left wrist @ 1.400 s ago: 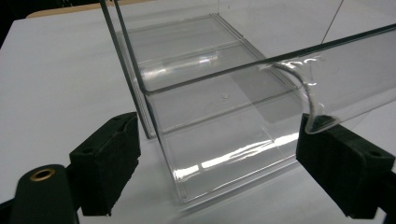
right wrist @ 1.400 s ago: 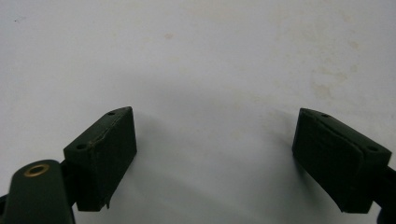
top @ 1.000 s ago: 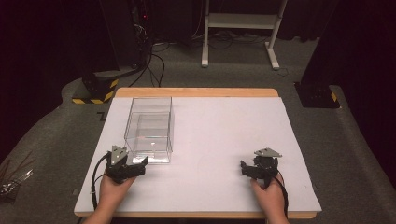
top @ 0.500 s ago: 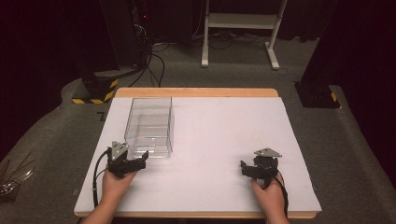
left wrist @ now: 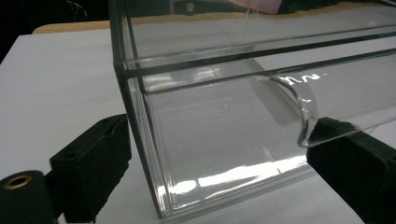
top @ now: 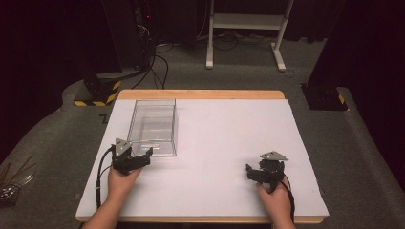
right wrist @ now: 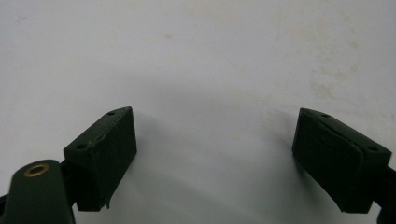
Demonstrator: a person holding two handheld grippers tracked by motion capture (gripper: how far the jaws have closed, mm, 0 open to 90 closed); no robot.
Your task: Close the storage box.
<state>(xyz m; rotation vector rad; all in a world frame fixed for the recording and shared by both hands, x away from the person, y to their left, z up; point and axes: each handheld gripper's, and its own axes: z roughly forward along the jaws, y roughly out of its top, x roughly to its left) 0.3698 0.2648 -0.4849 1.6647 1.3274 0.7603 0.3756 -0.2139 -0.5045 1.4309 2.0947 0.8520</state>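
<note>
An empty clear plastic box stands on the white table, left of centre. My left gripper is at the box's near end, open. In the left gripper view the clear box has its near corner between the two black jaws of the left gripper, and a curved clear lip sits just above the right-hand jaw. My right gripper hovers low over bare table at the front right, open. Nothing lies between the jaws of the right gripper, just white surface.
A wooden strip edges the table's far side. On the floor beyond are a yellow-and-black striped base, cables, a white stand and a black base. Thin rods lie on the floor at the left.
My left gripper has edged forward up to the box's near end. The right gripper has stayed where it was.
</note>
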